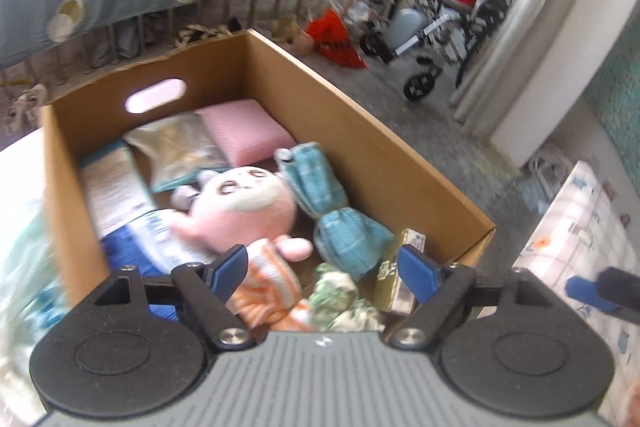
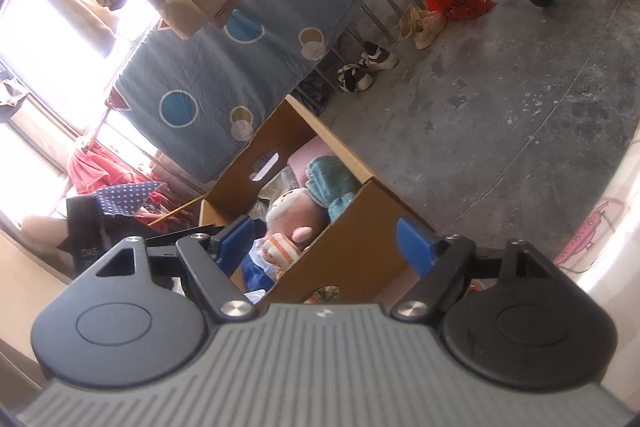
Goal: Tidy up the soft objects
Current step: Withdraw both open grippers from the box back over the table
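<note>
Both the left gripper (image 1: 324, 269) and right gripper (image 2: 326, 245) are released, nothing grasped; a pink plush (image 1: 244, 207) is seen lying inside the cardboard box (image 1: 360, 131).

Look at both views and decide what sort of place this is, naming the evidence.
Probably a lived-in home room used partly for storage: a dotted blue sheet hangs on a railing, shoes sit on the bare concrete floor, and a wheelchair piled with bags is parked near a doorway.

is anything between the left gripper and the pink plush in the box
Nothing visible blocks it. The left gripper hangs open over the box, and the pink plush lies uncovered just ahead, a teal toy beside it.
</note>
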Motion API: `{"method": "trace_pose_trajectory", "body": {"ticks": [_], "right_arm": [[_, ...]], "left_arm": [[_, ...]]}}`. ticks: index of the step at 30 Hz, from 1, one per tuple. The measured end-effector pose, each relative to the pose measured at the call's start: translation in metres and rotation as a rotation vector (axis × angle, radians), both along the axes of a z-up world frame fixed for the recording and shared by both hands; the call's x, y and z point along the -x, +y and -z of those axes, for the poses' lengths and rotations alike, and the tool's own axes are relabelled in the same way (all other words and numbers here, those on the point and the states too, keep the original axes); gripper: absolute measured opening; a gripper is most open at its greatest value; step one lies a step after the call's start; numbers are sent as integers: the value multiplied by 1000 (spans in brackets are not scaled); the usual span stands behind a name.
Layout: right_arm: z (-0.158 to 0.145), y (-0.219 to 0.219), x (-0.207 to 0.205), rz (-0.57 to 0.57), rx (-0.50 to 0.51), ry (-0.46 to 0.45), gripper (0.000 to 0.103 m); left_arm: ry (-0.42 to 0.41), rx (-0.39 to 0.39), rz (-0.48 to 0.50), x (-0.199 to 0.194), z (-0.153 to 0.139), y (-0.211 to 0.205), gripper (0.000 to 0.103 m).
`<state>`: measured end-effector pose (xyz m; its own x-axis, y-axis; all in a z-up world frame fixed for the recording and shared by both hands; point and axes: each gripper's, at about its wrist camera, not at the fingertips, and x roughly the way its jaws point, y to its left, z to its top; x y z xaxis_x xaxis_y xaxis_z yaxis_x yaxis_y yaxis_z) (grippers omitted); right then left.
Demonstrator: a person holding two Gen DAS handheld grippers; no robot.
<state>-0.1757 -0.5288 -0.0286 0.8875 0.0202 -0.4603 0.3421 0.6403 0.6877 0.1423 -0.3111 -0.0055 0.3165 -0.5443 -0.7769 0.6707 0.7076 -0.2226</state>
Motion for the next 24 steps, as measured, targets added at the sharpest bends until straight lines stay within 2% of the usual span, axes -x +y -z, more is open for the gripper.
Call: {"method": "trace_pose_trajectory", "body": {"ticks": [3,6,11,15,17,21,24], "right_arm": [[2,14,-4,-14,4,-10,86],[4,32,-11,-42,19,-2,91],[1,69,-31,-123,113,47,102],[-4,101,-48,-216,214,91,102],[-5,115,-57,-258,248,122,102],[-5,144,-70,-331,324,174,102],[-6,162,-77,-363,368,201,102]], "left_arm": [[-40,13,-50,11,-15,34,92],[-95,-42,-110,27,-25,67,100],[-157,-122,-289,49,-26,133,103],[-118,-195,-464,61,-13,177,103],[-95,-207,-521,66,-3,196,103],[-71,-245,-575,80,4,215,102],[-95,-255,-571,95,2,218,103]]}}
